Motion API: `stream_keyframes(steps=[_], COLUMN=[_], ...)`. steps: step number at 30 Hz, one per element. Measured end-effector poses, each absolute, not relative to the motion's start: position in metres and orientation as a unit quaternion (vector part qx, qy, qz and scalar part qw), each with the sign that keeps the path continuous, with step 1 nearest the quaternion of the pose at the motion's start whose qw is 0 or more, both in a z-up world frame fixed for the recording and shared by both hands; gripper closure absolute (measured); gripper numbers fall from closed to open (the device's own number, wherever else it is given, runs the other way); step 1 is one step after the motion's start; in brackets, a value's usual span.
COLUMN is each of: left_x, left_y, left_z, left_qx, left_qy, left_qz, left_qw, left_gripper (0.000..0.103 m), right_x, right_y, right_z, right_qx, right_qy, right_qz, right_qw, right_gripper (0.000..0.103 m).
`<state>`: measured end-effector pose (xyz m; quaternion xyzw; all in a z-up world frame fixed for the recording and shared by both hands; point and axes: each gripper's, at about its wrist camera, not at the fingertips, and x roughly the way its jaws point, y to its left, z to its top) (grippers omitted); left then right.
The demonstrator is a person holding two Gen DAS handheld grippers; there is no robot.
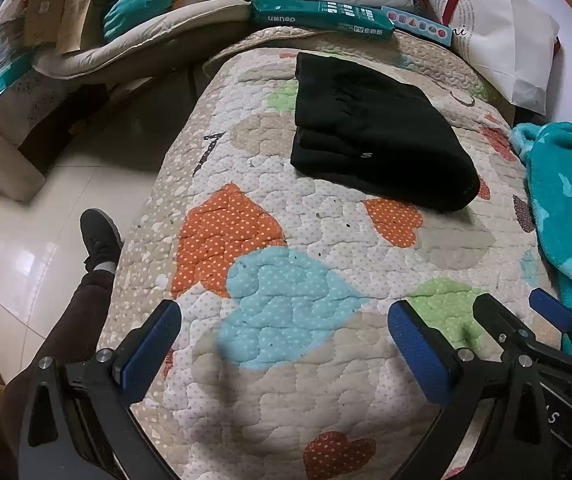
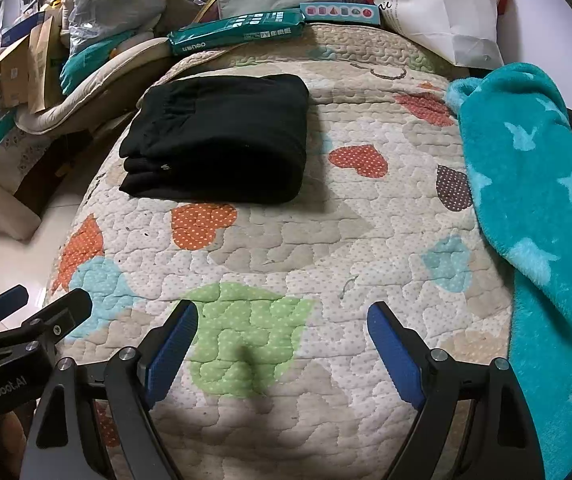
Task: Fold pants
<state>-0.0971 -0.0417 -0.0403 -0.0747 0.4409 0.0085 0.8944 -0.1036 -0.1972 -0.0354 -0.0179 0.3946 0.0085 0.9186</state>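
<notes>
Although both grippers hang over the near part of the quilt (image 2: 366,216), the black pants (image 2: 221,138) lie at the far side of it, already folded into a thick, tidy packet near the far left edge. The left gripper (image 1: 286,344) has its jaws spread wide with nothing between them, only the blue heart of the quilt below. The right gripper (image 2: 281,344) is also wide open and empty, above a green patch. Both are well apart from the pants.

By my judgement the folding is finished or almost so. What could go wrong now is mostly a needless touch: if a finger comes back and catches the top layer, the packet may slide open, because the layers only rest on each other. The pants also lie close to the left edge of the quilt, so a push toward that side could tip them to the floor (image 1: 25,240). The teal blanket (image 2: 534,208) on the right is far enough not to disturb.
</notes>
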Motion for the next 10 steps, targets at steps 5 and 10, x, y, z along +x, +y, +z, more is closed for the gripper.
stream_keyframes(steps=[5,10], left_x=[-0.0953,-0.0968], left_y=[-0.0385,-0.0340], left_z=[-0.0395,-0.0361], left_qx=[-0.085,-0.089], left_qy=[0.446,0.446], left_qz=[0.012,0.023], left_qw=[0.891,0.890], left_gripper=[0.000,0.000], right_x=[-0.1045,-0.1027], right_y=[-0.1950,-0.1951], right_z=[-0.0331,-0.0312], right_qx=[-0.019,-0.011], right_qy=[0.388,0.384], right_qz=[0.013,0.023], right_qw=[0.921,0.923], right_gripper=[0.013,0.011])
